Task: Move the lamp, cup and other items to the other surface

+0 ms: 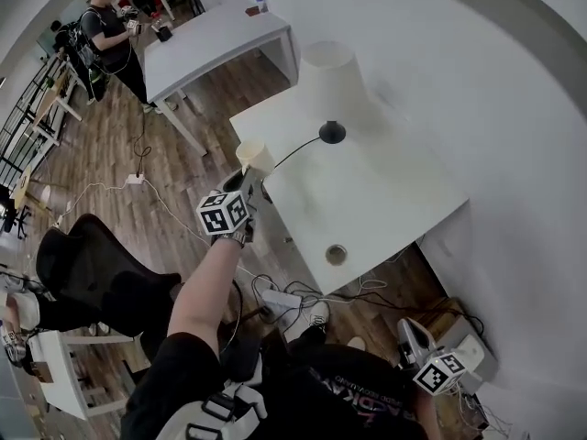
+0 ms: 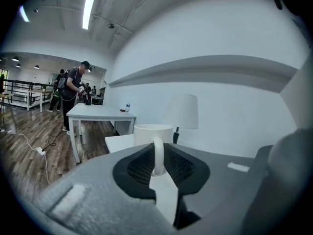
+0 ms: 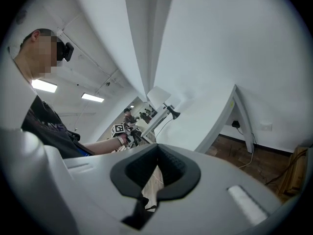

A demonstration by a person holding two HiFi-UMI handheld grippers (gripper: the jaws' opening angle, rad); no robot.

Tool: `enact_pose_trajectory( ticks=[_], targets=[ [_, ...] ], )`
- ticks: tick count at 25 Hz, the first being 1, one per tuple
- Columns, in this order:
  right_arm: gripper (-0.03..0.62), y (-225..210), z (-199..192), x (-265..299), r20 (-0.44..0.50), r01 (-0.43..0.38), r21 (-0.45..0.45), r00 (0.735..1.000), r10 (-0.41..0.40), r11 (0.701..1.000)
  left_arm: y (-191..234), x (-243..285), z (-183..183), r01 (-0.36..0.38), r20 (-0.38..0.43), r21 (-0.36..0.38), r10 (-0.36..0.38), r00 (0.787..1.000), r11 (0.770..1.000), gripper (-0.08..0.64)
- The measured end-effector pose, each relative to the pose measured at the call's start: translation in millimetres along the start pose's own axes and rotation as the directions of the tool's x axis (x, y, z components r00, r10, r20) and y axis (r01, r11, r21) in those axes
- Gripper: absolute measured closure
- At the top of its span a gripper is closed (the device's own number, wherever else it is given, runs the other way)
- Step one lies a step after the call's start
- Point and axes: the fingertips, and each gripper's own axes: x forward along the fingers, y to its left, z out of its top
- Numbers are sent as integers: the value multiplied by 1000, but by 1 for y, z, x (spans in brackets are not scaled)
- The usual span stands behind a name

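The left claw [image 2: 157,166] pinches the white cup [image 2: 152,132] by its handle and holds it upright in the air at the edge of the white bench [image 1: 385,191] where the lamp [image 1: 328,79] stands, while the right claw [image 3: 155,175] hangs low beside the person, closed on nothing.

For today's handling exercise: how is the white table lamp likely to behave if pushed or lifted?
Probably top-heavy: the lamp carries a broad shade over a small black base, so a high push may tip it. Its cord runs toward the table edge and might snag in lifting.
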Motion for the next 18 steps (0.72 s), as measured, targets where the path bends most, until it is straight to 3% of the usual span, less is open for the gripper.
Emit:
enact_pose_trajectory(
  ticks=[7, 18],
  targets=[
    [592, -5, 5, -29, -38, -104, -20, 994, 104, 994, -36, -78, -4, -28, 46, -3, 28, 999, 1000, 508],
    [592, -5, -16, -73, -158, -243, -55, 960, 232, 969, -76, -214, -46, -109, 136, -66, 117, 984, 992, 508]
  ],
)
